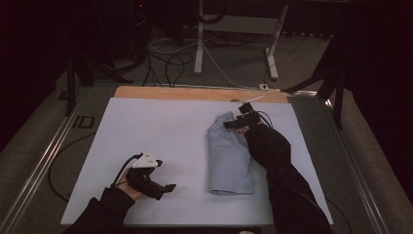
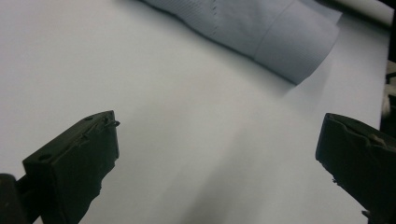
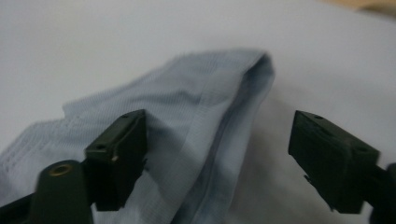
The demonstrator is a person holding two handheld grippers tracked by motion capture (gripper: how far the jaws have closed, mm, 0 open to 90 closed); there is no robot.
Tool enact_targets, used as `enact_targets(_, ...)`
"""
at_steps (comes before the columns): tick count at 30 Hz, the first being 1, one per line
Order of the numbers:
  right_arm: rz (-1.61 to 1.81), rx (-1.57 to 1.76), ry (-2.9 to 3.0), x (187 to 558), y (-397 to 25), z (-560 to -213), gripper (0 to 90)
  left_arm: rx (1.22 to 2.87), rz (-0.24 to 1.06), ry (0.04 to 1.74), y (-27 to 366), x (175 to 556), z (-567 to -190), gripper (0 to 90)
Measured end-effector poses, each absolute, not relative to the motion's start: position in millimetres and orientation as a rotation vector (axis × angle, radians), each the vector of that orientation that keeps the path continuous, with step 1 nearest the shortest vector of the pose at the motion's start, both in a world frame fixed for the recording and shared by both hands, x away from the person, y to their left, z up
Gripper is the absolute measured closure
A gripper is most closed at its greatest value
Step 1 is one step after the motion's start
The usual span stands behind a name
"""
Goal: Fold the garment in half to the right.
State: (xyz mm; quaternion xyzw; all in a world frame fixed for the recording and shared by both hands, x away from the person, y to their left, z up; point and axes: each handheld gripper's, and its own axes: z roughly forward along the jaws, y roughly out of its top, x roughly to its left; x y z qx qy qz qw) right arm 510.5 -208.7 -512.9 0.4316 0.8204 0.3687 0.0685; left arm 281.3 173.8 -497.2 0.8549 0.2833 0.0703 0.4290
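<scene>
I hold two grippers. My left gripper (image 1: 160, 187) has its jaws wide apart over the bare white sheet (image 1: 165, 136). My right gripper (image 1: 235, 123) is wide apart too, at the far end of the one folded blue cloth (image 1: 229, 156).

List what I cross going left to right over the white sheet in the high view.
Left gripper, jaws open over bare sheet → folded light-blue cloth → right gripper at the cloth's far end, on the sleeved forearm.
</scene>
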Motion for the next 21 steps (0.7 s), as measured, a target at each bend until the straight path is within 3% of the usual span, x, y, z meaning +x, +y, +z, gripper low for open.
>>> enact_targets(1, 1.109, 1.308, 2.484, 510.3, -210.0, -514.6, 28.7, 2.129, 0.178, 0.715, 176.0, 280.5, -497.6, 0.3)
enact_targets(8, 1.075, 1.197, 2.529, 503.4, -211.8, -510.5, 84.4, 2.109, 0.195, 0.743, 187.8, 275.8, -501.7, 0.4)
enact_targets(16, 1.243, 1.103, 2.503, 500.4, -207.4, -493.5, 86.5, 2.07, 0.231, 0.73, 195.4, 270.8, -501.6, 0.4)
enact_targets(21, 1.219, 1.174, 2.503, 507.7, -206.2, -502.4, 86.5, 2.037, 0.231, 0.734, 198.9, 270.5, -500.8, 0.4)
